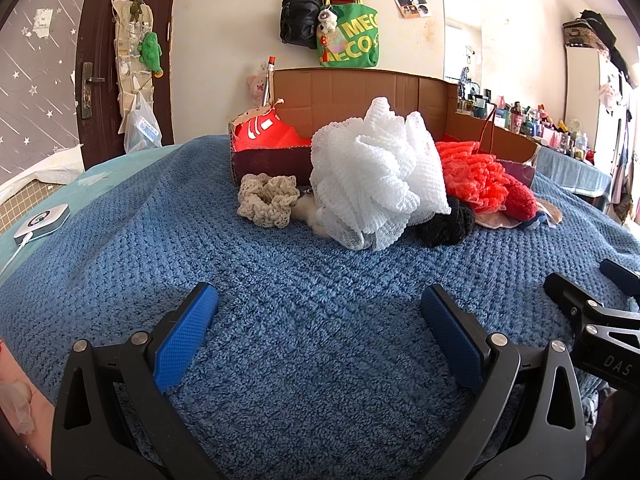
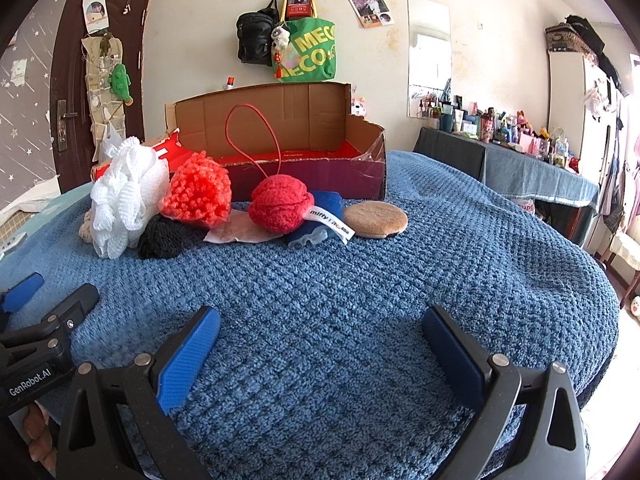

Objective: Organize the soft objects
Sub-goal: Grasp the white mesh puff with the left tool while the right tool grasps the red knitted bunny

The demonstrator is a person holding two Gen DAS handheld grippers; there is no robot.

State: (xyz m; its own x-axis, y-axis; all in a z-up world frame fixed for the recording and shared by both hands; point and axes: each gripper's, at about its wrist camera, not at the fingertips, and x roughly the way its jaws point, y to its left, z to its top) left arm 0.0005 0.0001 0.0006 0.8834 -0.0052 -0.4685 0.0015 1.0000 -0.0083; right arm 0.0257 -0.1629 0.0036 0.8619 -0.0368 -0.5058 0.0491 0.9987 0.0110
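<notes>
Bedroom, blue knit blanket point(image 2: 360, 280) covering the bed and filling the lower half of both frames. Left gripper point(image 1: 320, 336) is sitting at bottom centre of its view, jaws wide, holding nothing; right gripper point(image 2: 320, 352) likewise at bottom centre, wide and empty. Both are hovering low over bare blanket, well apart from the pile. Soft items are lying in a row mid-frame, just in front of the open cardboard box point(image 2: 280, 120): white mesh bath pouf point(image 1: 376, 172), beige scrunchie point(image 1: 268, 200) to its left, black knit piece point(image 2: 164, 236), orange-red pouf point(image 2: 198, 192), red knit ball point(image 2: 280, 204), round tan puff point(image 2: 376, 220) at right end. Step looks like reaching for a first item. Best approaching an end piece, pinching deep into the bulk, avoiding the red cord loop point(image 2: 256, 136).
</notes>
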